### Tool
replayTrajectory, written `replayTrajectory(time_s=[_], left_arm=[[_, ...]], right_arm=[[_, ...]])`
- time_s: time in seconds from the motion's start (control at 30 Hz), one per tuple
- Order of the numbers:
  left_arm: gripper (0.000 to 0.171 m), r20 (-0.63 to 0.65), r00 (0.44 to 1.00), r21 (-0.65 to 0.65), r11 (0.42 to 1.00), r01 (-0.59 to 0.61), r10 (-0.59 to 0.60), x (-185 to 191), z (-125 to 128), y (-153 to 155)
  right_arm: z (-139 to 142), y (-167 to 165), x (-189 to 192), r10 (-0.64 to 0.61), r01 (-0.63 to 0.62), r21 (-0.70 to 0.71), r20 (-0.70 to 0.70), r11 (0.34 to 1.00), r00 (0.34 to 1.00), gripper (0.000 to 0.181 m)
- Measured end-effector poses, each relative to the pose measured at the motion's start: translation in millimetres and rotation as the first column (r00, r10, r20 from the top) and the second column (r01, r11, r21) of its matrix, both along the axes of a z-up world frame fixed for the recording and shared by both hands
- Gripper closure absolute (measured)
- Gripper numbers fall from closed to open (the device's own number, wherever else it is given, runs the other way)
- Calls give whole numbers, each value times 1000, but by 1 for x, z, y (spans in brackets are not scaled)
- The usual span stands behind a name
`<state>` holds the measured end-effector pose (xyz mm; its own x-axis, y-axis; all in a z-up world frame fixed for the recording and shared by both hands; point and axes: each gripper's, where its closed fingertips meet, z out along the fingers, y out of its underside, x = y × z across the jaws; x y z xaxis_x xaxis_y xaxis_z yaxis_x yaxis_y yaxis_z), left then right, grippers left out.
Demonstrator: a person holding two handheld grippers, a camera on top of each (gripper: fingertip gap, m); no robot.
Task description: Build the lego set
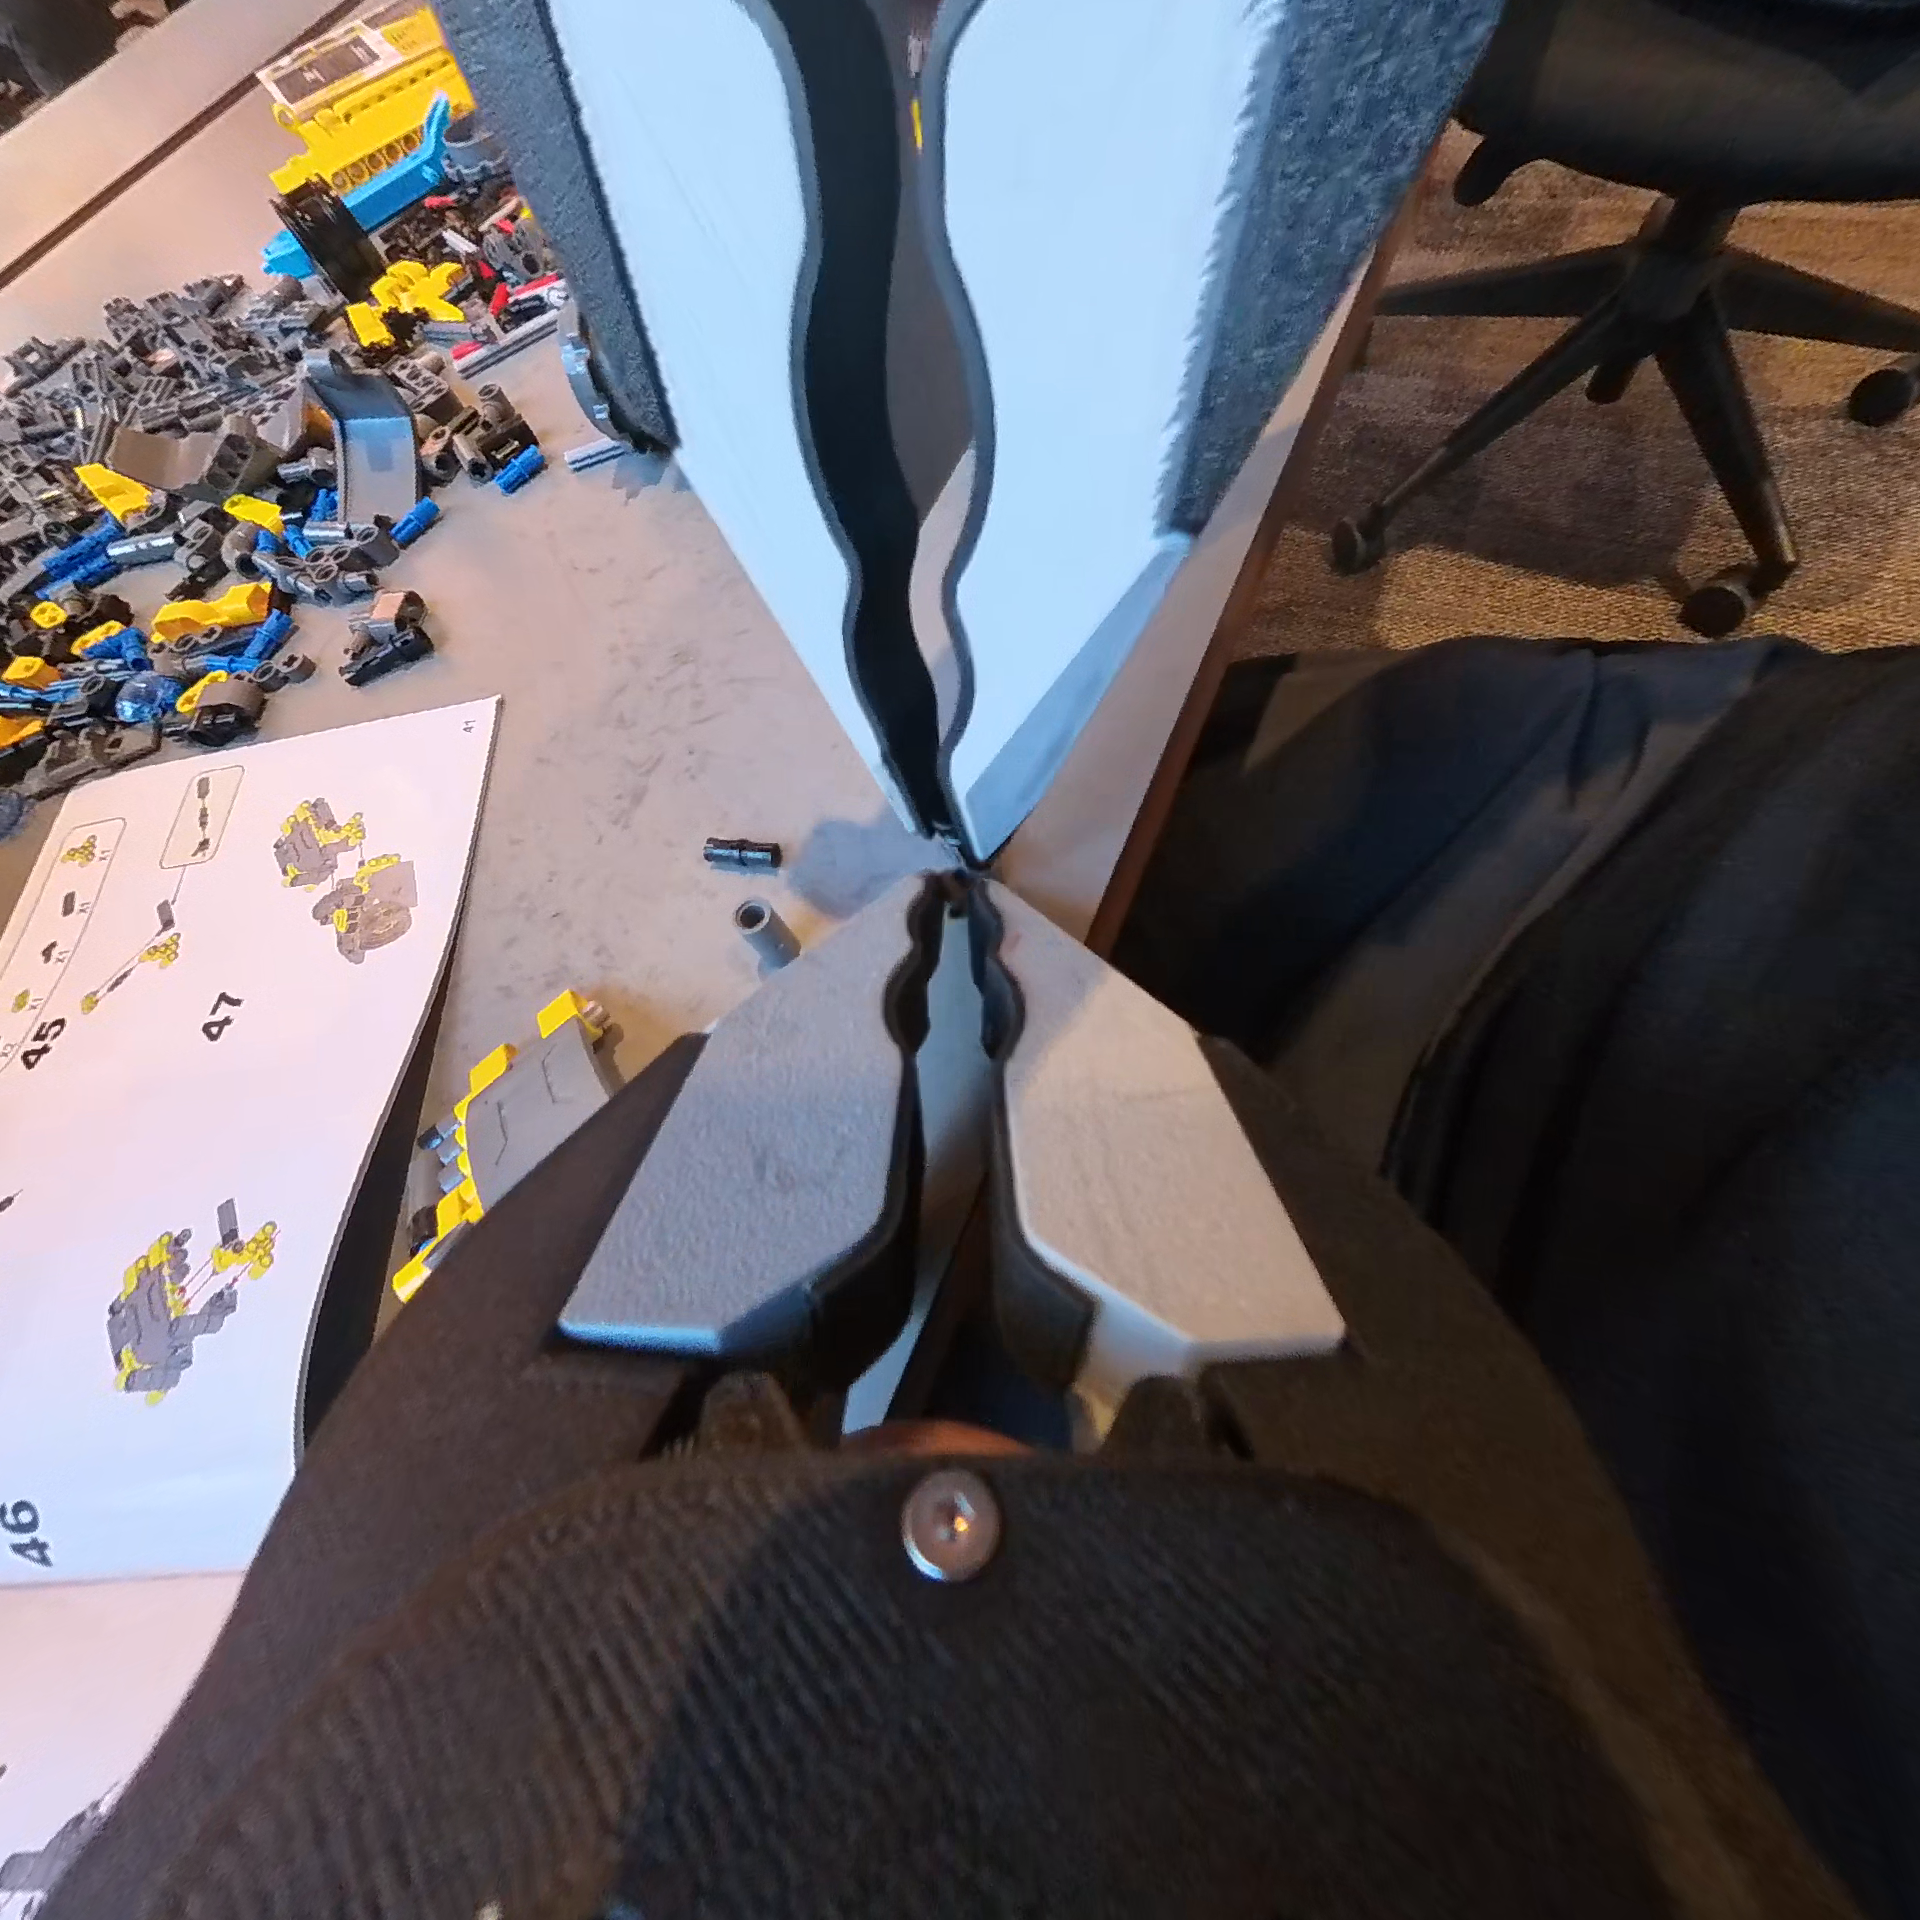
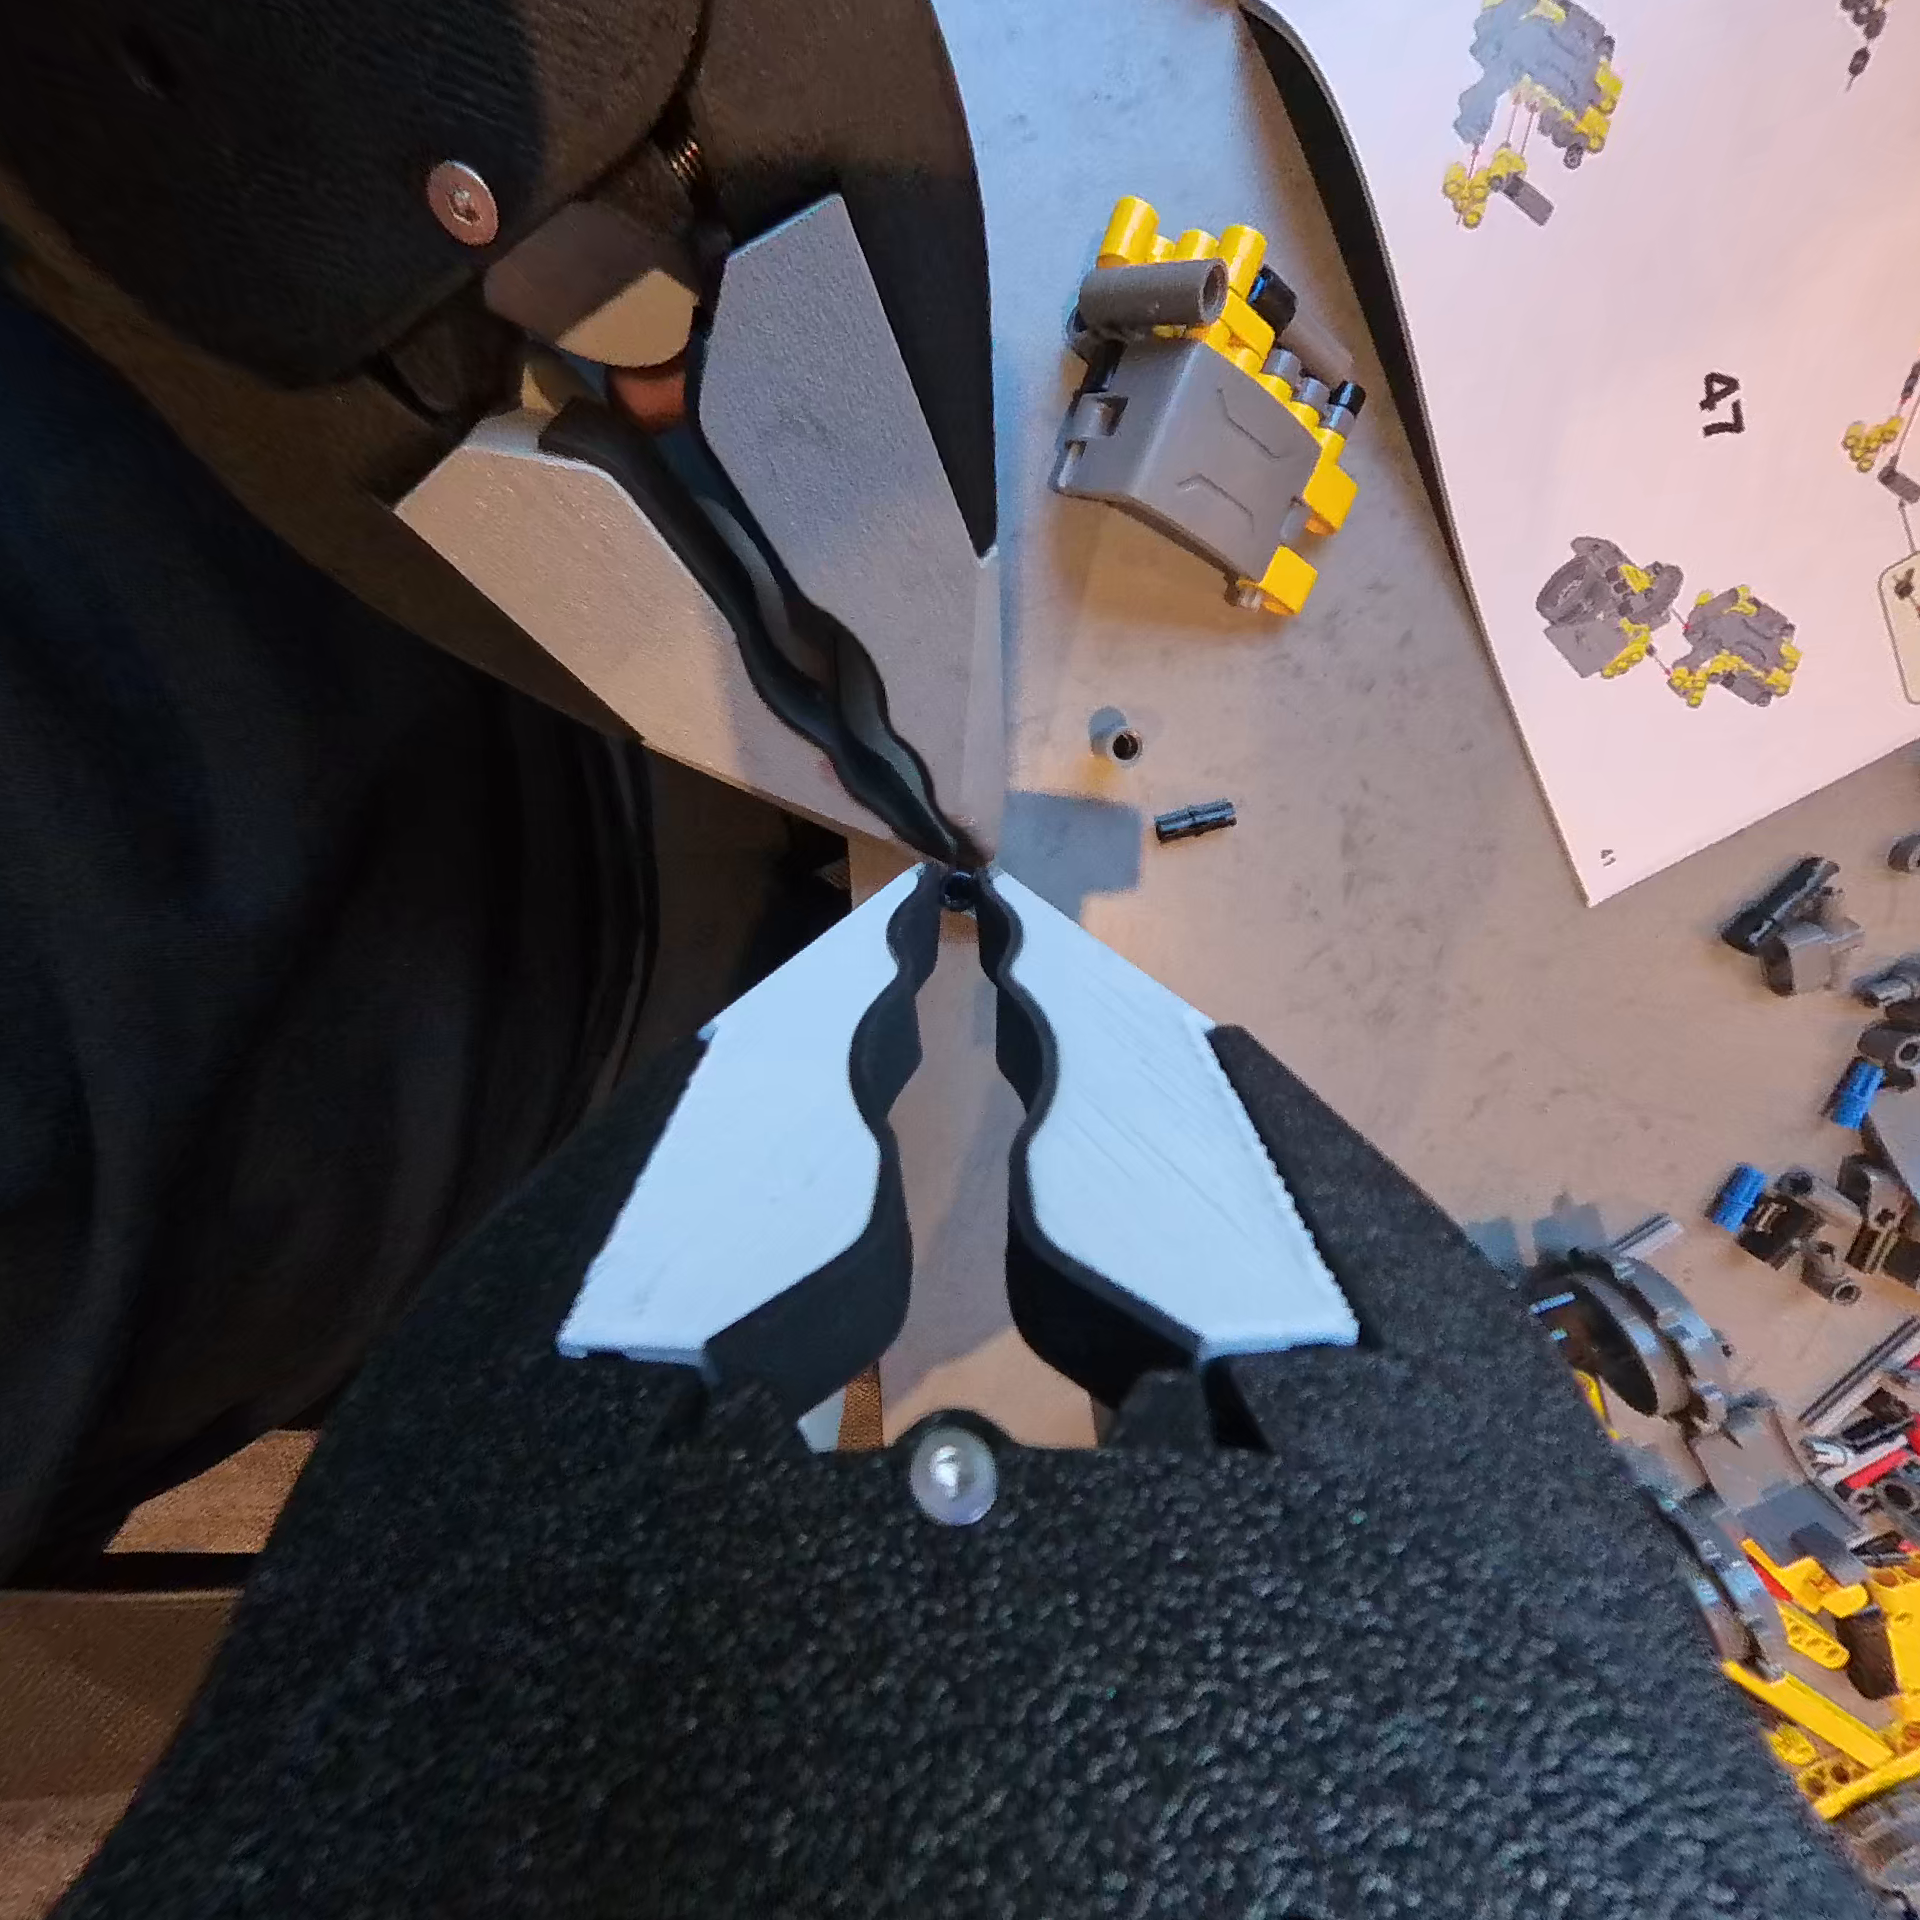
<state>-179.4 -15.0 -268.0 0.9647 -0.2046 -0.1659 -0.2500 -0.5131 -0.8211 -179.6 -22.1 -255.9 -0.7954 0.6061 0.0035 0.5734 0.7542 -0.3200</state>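
Note:
My left gripper (image 1: 954,885) and my right gripper (image 2: 954,896) meet tip to tip just above the grey table (image 1: 623,644), near its front edge. Both are shut, and a small black piece (image 2: 954,891) is pinched where the tips meet. I cannot tell whether it is one piece or two. In the left wrist view the right gripper (image 1: 945,836) comes down from the top. In the right wrist view the left gripper (image 2: 951,852) comes in from the upper left. A loose black pin (image 1: 743,852) and a small grey bush (image 1: 764,925) lie on the table beside the tips.
A grey and yellow brick sub-assembly (image 2: 1205,436) lies near an open instruction booklet (image 1: 208,1039). A pile of grey, blue and yellow parts (image 1: 208,468) covers the table farther off. A person's dark clothing (image 1: 1558,935) and an office chair (image 1: 1662,312) are beyond the table edge. Less than 4 cm separates the two grippers' tips.

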Motion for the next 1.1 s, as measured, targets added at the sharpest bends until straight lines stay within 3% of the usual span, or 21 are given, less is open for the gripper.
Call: replayTrajectory(time_s=[0.23,0.4,0.5,0.7,1.1], left_arm=[[171,-2,1000,6,1000,-8,8,0,1,0],[148,81,997,9,1000,-9,8,6,2,1],[144,92,995,3,1000,-29,29,3,2,4],[158,-23,999,-26,999,-37,36,0,-3,6],[164,-40,999,-27,1000,11,-12,3,-4,6]], right_arm=[[1,1,0,-48,47,-89,-15,995,999,175],[1,5,0,-123,116,-199,-26,973,992,175],[2,5,0,-139,129,-225,-31,966,990,175],[1,6,1,-123,111,-204,-45,973,991,175],[1,5,2,-73,65,-173,-44,983,996,175]])
